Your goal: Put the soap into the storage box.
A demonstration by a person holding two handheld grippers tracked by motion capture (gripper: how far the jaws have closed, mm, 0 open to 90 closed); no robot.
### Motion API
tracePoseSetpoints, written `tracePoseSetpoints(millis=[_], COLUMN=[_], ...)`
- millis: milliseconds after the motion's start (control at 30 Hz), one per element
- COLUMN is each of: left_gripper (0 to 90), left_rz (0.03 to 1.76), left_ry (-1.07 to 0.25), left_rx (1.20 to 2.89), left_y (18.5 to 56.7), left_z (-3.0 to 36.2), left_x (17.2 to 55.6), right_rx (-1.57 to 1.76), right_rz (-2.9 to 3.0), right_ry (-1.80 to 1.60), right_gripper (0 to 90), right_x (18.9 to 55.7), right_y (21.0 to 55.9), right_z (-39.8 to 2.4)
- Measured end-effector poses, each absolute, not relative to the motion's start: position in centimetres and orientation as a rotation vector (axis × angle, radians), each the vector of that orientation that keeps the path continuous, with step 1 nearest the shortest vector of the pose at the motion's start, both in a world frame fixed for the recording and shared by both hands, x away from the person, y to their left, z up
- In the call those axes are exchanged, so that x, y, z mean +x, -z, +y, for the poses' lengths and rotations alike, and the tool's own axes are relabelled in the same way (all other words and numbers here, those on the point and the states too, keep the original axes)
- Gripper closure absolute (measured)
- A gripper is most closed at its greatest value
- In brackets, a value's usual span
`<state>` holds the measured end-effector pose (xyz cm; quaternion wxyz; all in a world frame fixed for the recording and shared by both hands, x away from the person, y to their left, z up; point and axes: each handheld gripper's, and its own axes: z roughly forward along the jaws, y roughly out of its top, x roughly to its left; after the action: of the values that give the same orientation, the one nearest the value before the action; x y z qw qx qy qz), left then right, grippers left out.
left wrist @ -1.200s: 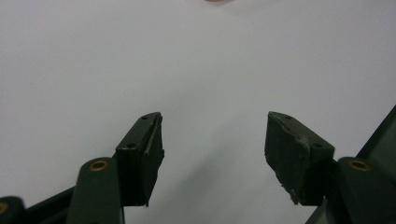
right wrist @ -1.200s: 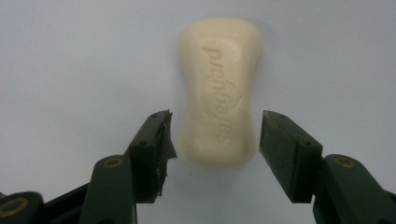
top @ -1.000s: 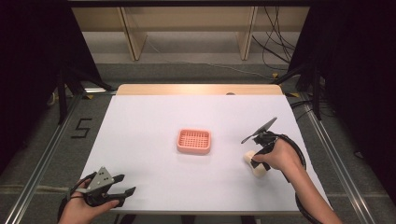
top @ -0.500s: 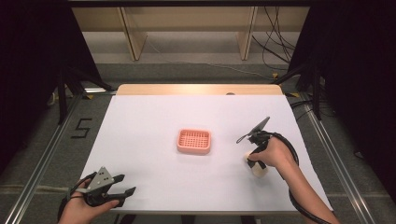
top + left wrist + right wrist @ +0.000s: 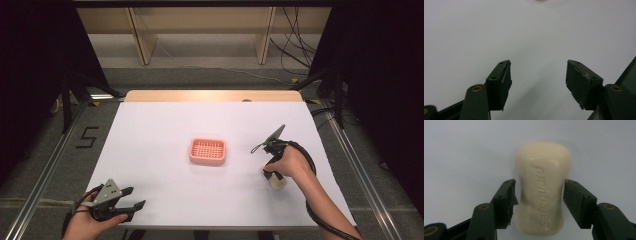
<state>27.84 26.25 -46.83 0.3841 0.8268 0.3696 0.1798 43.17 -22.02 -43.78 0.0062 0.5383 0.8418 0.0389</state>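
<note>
the right gripper (image 5: 539, 192), jaws spread, straddles the waist of the cream oblong soap bar (image 5: 542, 187) lying near the desk's right edge, its long axis running along the jaws, while the left gripper (image 5: 120, 202) rests open by the near-left corner.

My counter (image 5: 150, 145) is plain white, with a strip of pale wood showing along its far edge. Near its middle sits a salmon-pink tray (image 5: 207, 151) with a fine grid of small holes across its bed. The soap bar (image 5: 541, 187) between the fingers (image 5: 505, 202) of my right gripper (image 5: 539, 200) is cream, one even colour, with raised lettering and a shield outline pressed into its top. Those fingers are black, with brass-coloured rivets at the joints. My left gripper (image 5: 537, 85) has the same black fingers (image 5: 499, 85) and brass rivets, and carries a grey three-cornered plate (image 5: 109, 191) dotted with small dark marks. The floor (image 5: 45, 150) beside the counter is grey, marked with a black "5".
</note>
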Motion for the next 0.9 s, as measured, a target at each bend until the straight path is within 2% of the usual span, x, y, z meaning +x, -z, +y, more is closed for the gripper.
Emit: tracePoseSetpoints(millis=[900], left_gripper=[36.4], left_rz=[0.942], left_ry=[-0.460], left_rx=[2.108], left_y=[46.82], left_z=[26.28], left_x=[27.84], right_rx=[1.674], right_rz=[2.656], right_ry=[-0.093], right_gripper=[49.3], right_x=[43.51], right_y=[44.41], right_z=[-22.04])
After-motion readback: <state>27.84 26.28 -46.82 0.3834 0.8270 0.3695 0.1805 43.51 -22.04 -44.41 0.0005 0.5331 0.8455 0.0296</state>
